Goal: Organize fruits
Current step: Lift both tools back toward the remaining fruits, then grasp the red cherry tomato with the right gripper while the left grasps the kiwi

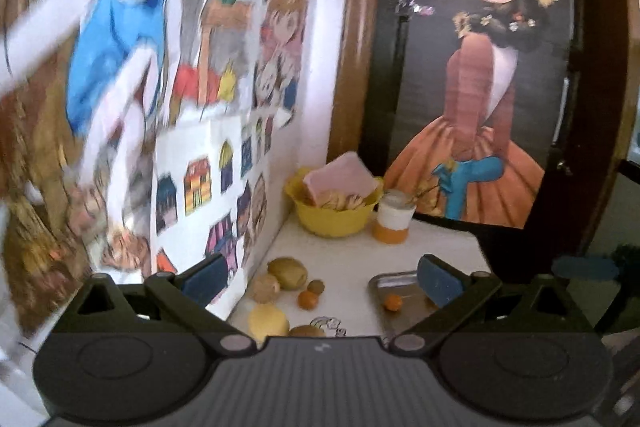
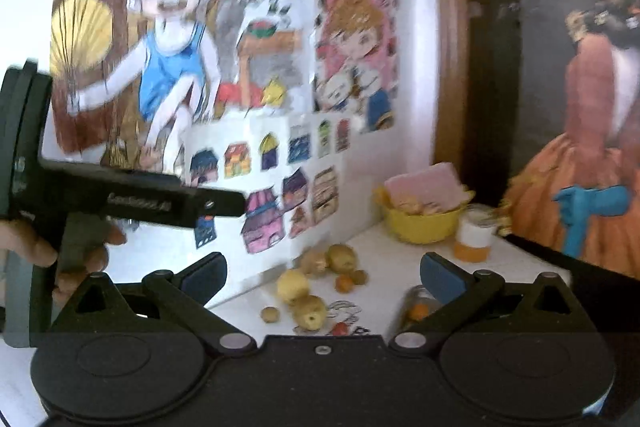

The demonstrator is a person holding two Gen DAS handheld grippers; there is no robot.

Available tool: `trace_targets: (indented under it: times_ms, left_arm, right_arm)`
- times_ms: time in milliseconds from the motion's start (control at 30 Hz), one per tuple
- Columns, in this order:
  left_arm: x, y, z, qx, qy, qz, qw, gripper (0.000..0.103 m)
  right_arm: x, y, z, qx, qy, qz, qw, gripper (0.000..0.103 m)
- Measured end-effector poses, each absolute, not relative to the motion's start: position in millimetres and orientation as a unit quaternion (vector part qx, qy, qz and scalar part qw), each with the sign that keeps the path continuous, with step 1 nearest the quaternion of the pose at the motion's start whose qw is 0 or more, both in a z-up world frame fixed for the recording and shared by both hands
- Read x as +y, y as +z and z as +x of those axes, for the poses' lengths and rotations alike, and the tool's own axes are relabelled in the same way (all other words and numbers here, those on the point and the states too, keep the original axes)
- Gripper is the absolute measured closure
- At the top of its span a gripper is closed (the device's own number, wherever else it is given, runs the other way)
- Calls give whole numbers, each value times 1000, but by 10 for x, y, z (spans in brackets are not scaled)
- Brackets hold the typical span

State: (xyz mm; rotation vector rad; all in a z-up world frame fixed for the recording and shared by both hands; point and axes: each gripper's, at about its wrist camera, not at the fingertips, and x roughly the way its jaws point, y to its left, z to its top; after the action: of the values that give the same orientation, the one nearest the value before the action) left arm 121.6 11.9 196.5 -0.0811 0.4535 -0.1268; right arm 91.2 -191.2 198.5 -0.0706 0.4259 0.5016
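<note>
on the white tabletop (image 1: 352,263), against the wall covered in cartoon stickers, the loose fruit sits in a cluster: a greenish-brown fruit (image 1: 287,271), a knobbly tan one (image 1: 264,287), a pale yellow one (image 1: 267,321) and a small orange one (image 1: 308,299) just beside them. well apart to the right lies a metal tray (image 1: 390,287) with a single small orange fruit (image 1: 393,302) on it, which suggests the tray is the collecting place and the sorting has only just begun.

the left gripper (image 1: 320,283) hangs above the table with its blue-padded fingers (image 1: 438,285) spread wide and nothing between them. the right gripper (image 2: 323,279) is likewise spread wide and empty, looking down on the same pile, where a yellow apple-like fruit (image 2: 310,313) and a small red one (image 2: 340,327) lie nearest. both seem held high and back so the whole pile and tray stay in sight before a pick is chosen.

in the right wrist view a hand (image 2: 60,259) grips the handle of the other tool. at the back a yellow bowl (image 1: 334,217) holds a pink block and what may be pastries (too blurred to be sure), with a small jar (image 1: 393,217) just beside it; these look like bystanders, pushed clear to the corner.
</note>
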Motion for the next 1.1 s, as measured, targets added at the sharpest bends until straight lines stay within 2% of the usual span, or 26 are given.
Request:
trace_targets:
  times_ms: [400, 700, 1100]
  left_arm:
    - [317, 755, 1652, 273, -52, -17, 961, 0]
    - [353, 175, 1929, 324, -52, 4, 945, 0]
    - [357, -92, 2168, 342, -48, 24, 938, 3]
  right_arm:
    - [-1524, 789, 1564, 249, 267, -111, 924, 1]
    - [-1460, 213, 2082, 303, 279, -145, 899, 2]
    - [-1381, -12, 2534, 332, 283, -147, 888, 28]
